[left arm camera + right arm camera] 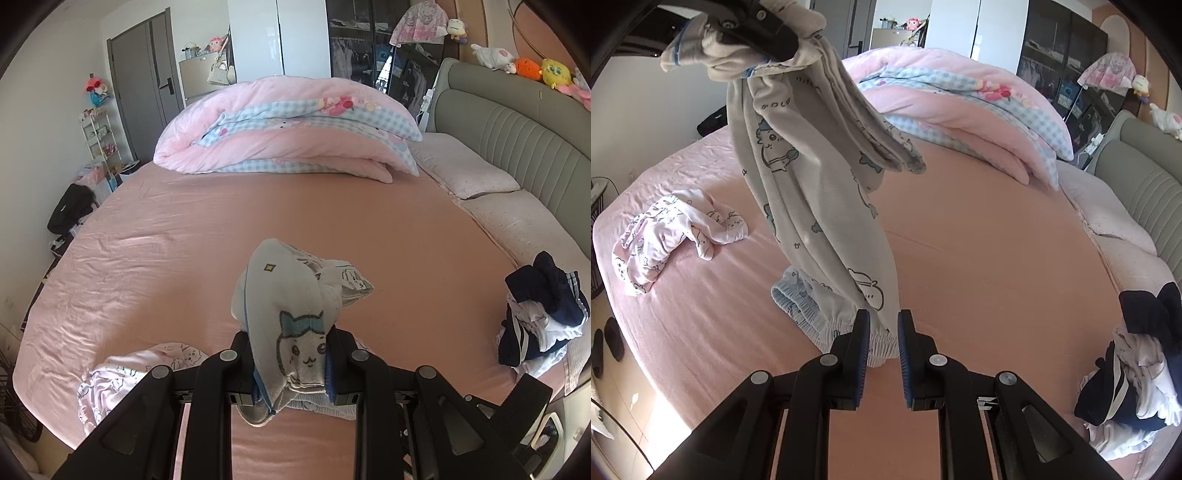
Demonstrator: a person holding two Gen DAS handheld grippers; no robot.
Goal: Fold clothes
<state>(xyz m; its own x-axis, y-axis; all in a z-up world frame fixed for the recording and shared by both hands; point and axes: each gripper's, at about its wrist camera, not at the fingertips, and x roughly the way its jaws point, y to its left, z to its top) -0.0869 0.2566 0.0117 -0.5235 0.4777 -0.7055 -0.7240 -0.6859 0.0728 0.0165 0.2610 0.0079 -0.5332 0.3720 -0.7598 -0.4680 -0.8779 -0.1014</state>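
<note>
A wide bed [229, 206] in a pink sheet fills both views; at its far end lies a folded pink and blue-checked quilt [288, 125], with pale pillows [469, 170] along the grey padded headboard [517, 125] on the right; a heap of navy and white clothes [1137, 373] sits at the right edge of the bed, and a crumpled pink printed garment [676, 236] lies on the left part of the sheet; the grey cartoon-print pyjama trousers [820, 192] hang between them, raised by one end and drooping down to the sheet, their blue elastic waistband [809, 314] bunched on the bed; the left tool [290, 363] is pinched onto a bundle of that grey fabric, which bulges up and forward over its fingers, and it shows in the right wrist view high at the top left, well above the bed; the right tool [882, 350] is low over the sheet with its fingers spread, the gathered waistband edge lying just between and ahead of the blue-lined pads [862, 354], whether touching them I cannot tell.
</note>
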